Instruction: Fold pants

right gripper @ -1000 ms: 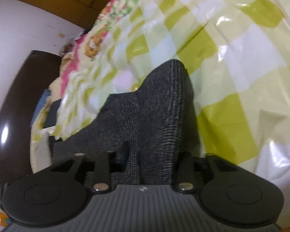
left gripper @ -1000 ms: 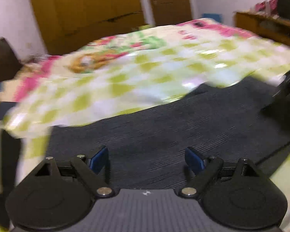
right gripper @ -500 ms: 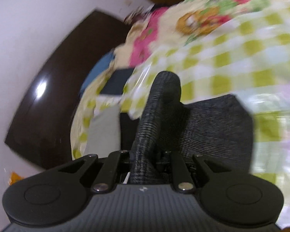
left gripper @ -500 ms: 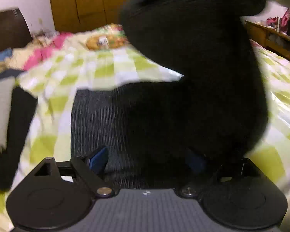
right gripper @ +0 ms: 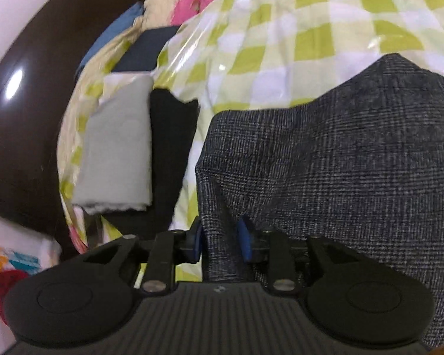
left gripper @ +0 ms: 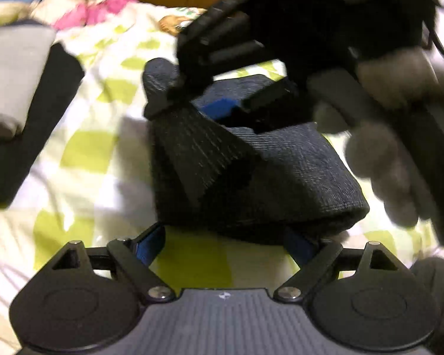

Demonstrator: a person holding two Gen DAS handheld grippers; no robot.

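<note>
The right hand-held gripper [right gripper: 220, 242] is clamped on a fold of the grey checked pants [right gripper: 340, 162] lying on the bed's green-checked cover [right gripper: 281, 44]; the left hand-held gripper [left gripper: 225, 244] is spread apart, holding nothing.

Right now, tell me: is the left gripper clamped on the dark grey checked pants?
No, the left gripper stands open, just short of the dark grey checked pants.

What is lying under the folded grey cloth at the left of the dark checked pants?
A black garment lies under the grey cloth, showing along its right edge. The rest is covered.
</note>
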